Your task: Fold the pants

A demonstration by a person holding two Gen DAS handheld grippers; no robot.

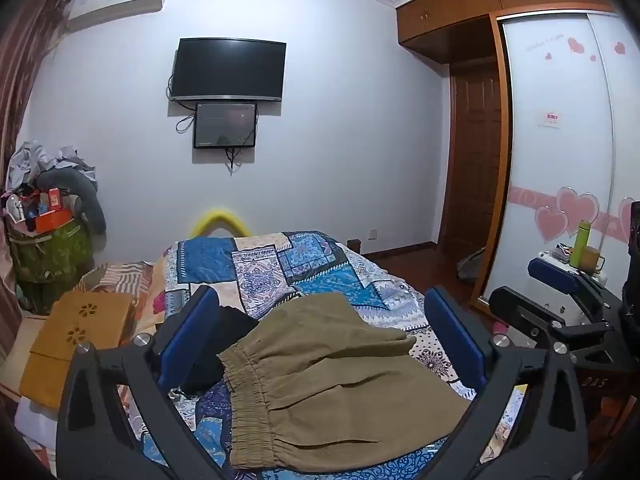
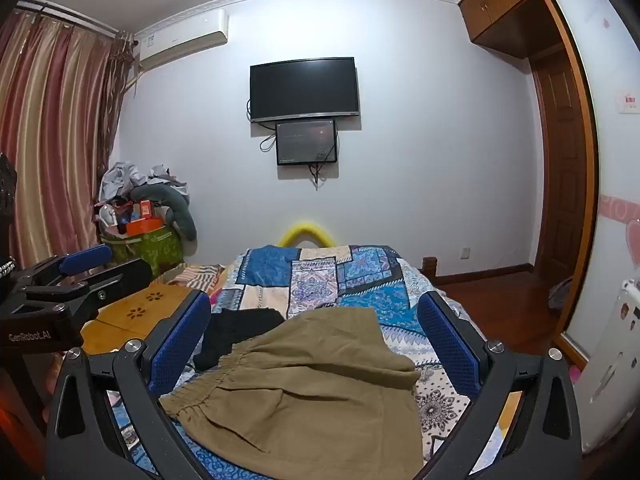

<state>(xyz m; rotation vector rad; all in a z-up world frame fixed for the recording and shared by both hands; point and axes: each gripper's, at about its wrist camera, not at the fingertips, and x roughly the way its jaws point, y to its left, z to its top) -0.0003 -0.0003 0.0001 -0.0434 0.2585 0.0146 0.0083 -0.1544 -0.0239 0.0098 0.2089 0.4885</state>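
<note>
Khaki-brown pants (image 1: 340,380) lie folded on the patchwork bedspread (image 1: 280,264), elastic waistband to the left. They also show in the right wrist view (image 2: 312,384). My left gripper (image 1: 320,336) is open, held above the pants, blue pads either side. My right gripper (image 2: 316,344) is open too, above the same pants. The right gripper appears at the right edge of the left wrist view (image 1: 568,300); the left gripper appears at the left edge of the right wrist view (image 2: 68,280).
A black garment (image 2: 236,332) lies just left of the pants. A wooden lap table (image 2: 132,316) sits at the bed's left. A cluttered green basket (image 2: 144,236) stands by the curtain. A wardrobe (image 1: 560,160) and door are to the right.
</note>
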